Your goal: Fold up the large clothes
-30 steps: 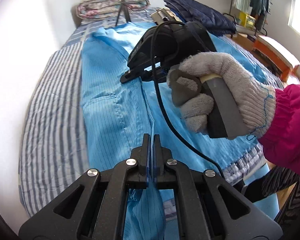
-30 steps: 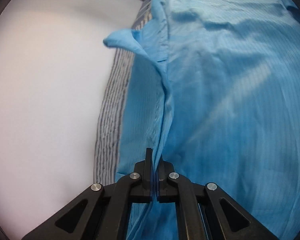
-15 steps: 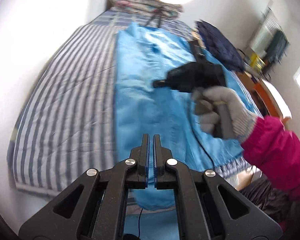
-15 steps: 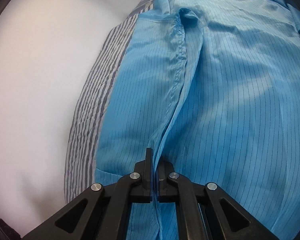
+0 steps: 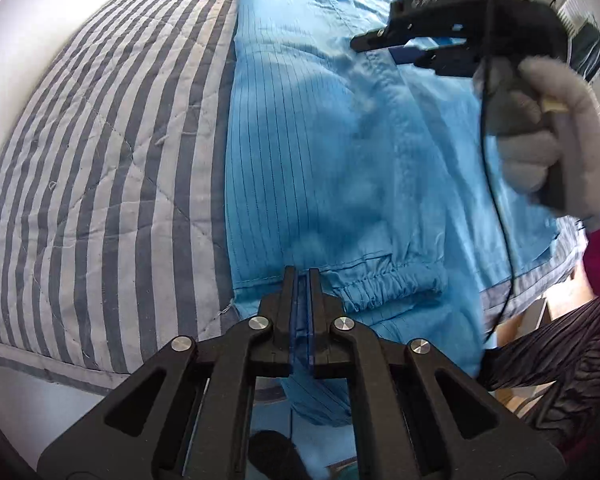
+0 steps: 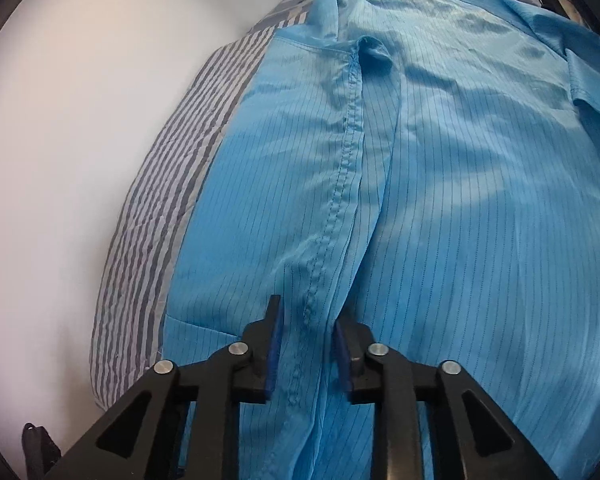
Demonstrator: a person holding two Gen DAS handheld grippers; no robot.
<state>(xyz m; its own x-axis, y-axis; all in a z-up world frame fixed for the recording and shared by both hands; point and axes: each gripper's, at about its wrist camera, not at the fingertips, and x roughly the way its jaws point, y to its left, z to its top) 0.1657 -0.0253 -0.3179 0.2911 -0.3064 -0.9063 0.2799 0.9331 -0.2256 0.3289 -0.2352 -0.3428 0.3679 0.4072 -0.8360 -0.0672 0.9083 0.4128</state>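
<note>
Sky-blue pinstriped fabric garment (image 6: 440,184) spread flat on grey-and-white striped quilt (image 5: 100,152). Right gripper (image 6: 306,332) parted, astride raised seam at 12 o'clock, gripping nothing. Left gripper (image 5: 301,280) nearly closed, seemingly empty, over elastic cuff. Best re-pinched at edge.

bright daylight, fisheye-curved edges, slight motion blur.

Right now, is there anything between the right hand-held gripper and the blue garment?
Nothing visible. The right hand-held gripper is open directly over the garment, its jaws either side of the stitched seam. Only bare cloth lies ahead on the striped bed.
</note>
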